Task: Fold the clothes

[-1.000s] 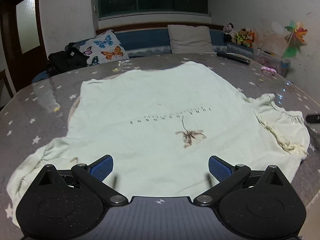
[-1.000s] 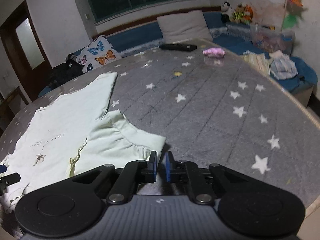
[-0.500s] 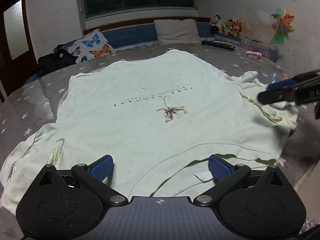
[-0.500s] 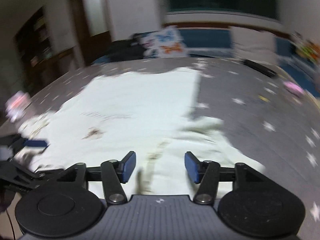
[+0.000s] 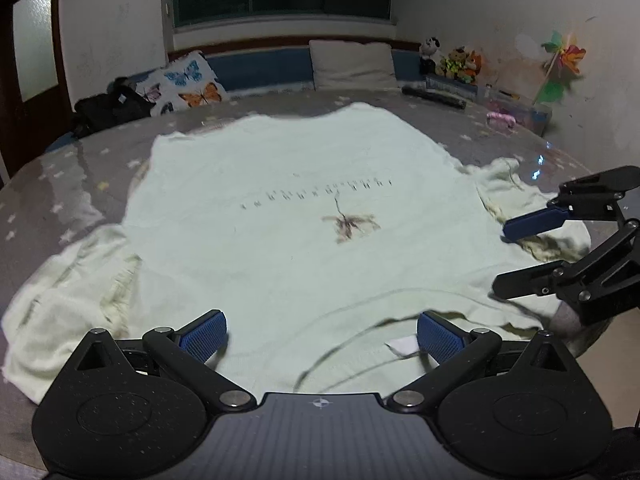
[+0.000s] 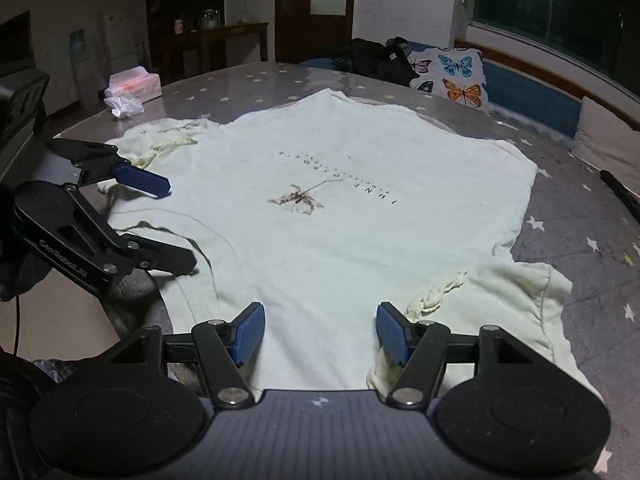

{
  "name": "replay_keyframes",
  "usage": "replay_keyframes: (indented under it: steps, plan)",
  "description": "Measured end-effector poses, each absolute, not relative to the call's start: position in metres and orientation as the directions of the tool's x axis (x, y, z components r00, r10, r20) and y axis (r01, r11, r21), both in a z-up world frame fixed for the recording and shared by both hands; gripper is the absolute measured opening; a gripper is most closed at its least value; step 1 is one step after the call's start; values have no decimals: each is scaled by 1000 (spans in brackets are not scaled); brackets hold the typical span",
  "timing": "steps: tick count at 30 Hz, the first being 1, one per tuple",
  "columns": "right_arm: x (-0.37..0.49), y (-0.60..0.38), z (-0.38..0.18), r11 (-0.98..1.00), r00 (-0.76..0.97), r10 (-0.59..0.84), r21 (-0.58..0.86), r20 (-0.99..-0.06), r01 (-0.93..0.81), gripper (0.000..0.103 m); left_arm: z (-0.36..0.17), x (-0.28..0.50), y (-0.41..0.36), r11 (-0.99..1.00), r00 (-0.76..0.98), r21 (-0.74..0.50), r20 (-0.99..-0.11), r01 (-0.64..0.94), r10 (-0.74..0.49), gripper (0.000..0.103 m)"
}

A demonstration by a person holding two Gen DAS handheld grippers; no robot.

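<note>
- A pale green T-shirt (image 5: 280, 208) lies spread flat, print side up, on the grey star-patterned surface (image 5: 60, 184), its collar at the near edge and its hem toward the far side.
- The left tongs (image 5: 320, 334) hang over the collar with their blue pads wide apart; nothing is between them but the cloth lying below.
- The right tongs (image 6: 320, 330) sit over the near shoulder of the shirt, beside the frilled sleeve seam (image 6: 434, 292); the jaws are opening, and no cloth is pinched between them.
- In the left wrist view the right tongs (image 5: 500, 258) come in from the right, one finger above the other, over the right sleeve.
- A butterfly-print cushion (image 5: 184, 86) and a black bag (image 5: 108, 108) lie at the far left.
- A tissue box (image 6: 134, 86) stands on the surface, well apart from the shirt.
</note>
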State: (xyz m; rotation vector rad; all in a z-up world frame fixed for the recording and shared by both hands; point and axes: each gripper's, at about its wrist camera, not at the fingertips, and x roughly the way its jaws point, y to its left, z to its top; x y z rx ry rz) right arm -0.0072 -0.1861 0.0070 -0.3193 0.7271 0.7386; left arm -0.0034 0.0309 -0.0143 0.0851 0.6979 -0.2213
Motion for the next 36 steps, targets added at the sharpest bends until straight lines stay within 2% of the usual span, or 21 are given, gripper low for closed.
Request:
replay_keyframes:
  steps: [5,10,19,25,30,36]
  plan:
    - [1,-203,13,763,557,489,20,-671,-646,63,-10,7,46,987,757,-17,-639,160,-134,103]
    - [10,-220,10,811,570,450,47,-688,-584,63,-15,16,47,990,742,-12,-660,140,-113,103]
    - [49,-237,20,862,654,428,64,-624,-503,63,-6,28,18,976,753,2,-636,217,-166,103]
    - [75,-246,5,896,653,383,91,-653,-435,63,0,38,-6,961,755,13,-622,278,-209,103]
    - [61,-268,13,913,687,369,107,-626,-393,63,0,47,-30,947,741,13,-626,322,-244,103]
    - [25,-312,19,965,735,250,97,-630,-245,62,-7,50,-54,927,713,4,-640,376,-286,103]
